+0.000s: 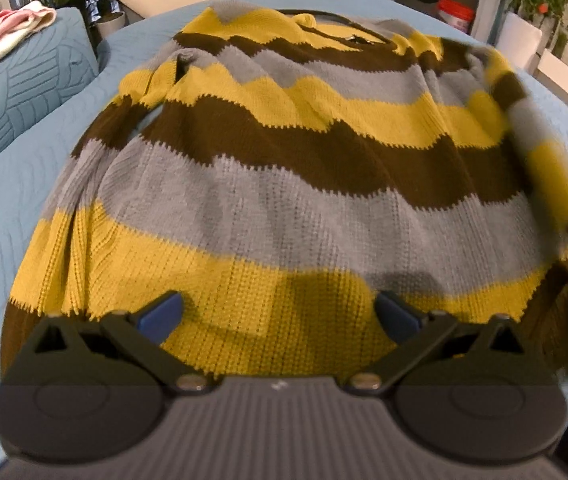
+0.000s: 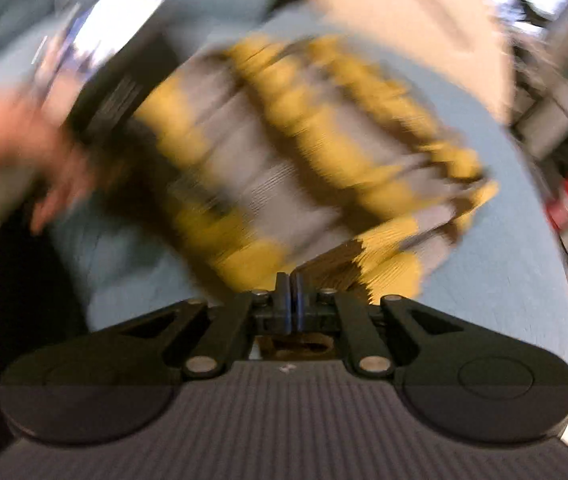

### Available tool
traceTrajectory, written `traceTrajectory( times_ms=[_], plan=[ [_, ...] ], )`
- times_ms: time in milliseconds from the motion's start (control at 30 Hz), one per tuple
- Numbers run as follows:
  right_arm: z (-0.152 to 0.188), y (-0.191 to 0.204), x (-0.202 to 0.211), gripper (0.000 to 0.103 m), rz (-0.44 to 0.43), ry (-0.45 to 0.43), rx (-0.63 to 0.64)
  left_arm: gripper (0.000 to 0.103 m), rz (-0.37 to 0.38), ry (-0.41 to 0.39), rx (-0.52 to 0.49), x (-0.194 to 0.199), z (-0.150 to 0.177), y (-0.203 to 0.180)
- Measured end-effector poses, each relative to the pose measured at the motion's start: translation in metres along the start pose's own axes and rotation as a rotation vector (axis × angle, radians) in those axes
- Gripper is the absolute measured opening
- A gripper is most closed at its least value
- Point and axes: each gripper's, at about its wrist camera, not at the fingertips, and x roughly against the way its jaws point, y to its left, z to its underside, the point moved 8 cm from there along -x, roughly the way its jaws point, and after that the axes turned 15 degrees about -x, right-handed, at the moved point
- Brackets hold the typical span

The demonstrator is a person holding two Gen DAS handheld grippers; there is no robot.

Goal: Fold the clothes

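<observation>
— Left wrist view: where is the sweater [image 1: 284, 168] lying?

— It's lying spread over the blue quilted cover [image 1: 0, 216], and I'm holding my left gripper [image 1: 280, 316] over its hem with fingers wide apart, nothing between them.

— And your right?

— My right gripper [image 2: 289, 300] is showing pads pressed together; it's too blurred to tell whether knit is pinched there. A hand [image 2: 16, 152] is showing at left.

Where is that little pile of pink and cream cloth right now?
In the left wrist view, the pink and cream cloth pile sits top left on a blue quilted cushion, left of the striped yellow, grey and brown knitted sweater.
</observation>
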Motion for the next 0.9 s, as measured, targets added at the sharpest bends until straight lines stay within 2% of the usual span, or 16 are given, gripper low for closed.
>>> traceTrajectory(
  times_ms=[67,100,133,200,233,300,367,433,533,633,700,800,900],
  plan=[
    [0.01,-0.001,-0.021,0.012,-0.022,0.082,-0.035,0.103,-0.001,-0.002,-0.001,0.001,0.001,0.0],
    [0.01,-0.006,-0.021,0.014,-0.045,0.086,-0.063,0.103,-0.002,-0.002,-0.001,0.002,0.001,0.0],
    [0.007,-0.016,-0.017,0.015,-0.103,0.077,-0.13,0.103,-0.002,-0.004,-0.003,0.002,0.001,0.0],
    [-0.004,-0.035,-0.001,0.032,-0.202,0.024,-0.234,0.103,-0.003,-0.008,-0.002,0.002,-0.001,-0.001],
    [-0.011,-0.046,0.007,0.037,-0.238,-0.006,-0.285,0.103,-0.002,-0.01,0.0,0.002,-0.001,-0.001],
    [-0.024,-0.07,0.019,0.053,-0.255,-0.069,-0.368,0.103,0.0,-0.012,0.0,0.001,-0.002,-0.002],
    [-0.037,-0.087,0.021,0.066,-0.22,-0.117,-0.42,0.103,0.003,-0.014,-0.001,0.001,-0.003,-0.002],
    [-0.053,-0.114,0.025,0.068,-0.17,-0.177,-0.486,0.103,0.005,-0.018,0.004,0.001,-0.003,0.0],
    [-0.061,-0.122,0.026,0.068,-0.143,-0.233,-0.536,0.099,-0.01,-0.063,0.031,0.01,-0.008,0.01],
    [-0.07,-0.112,0.015,0.068,-0.159,-0.272,-0.558,0.1,-0.068,-0.169,0.107,0.043,-0.014,0.039],
    [-0.078,-0.1,0.008,0.068,-0.151,-0.294,-0.529,0.103,-0.06,-0.222,0.148,0.066,-0.009,0.064],
    [-0.075,-0.09,0.001,0.068,-0.171,-0.302,-0.527,0.103,-0.04,-0.175,0.215,0.077,0.007,0.103],
    [-0.061,-0.087,-0.004,0.067,-0.223,-0.282,-0.577,0.103,0.049,-0.045,0.37,0.064,0.039,0.163]
  ],
)
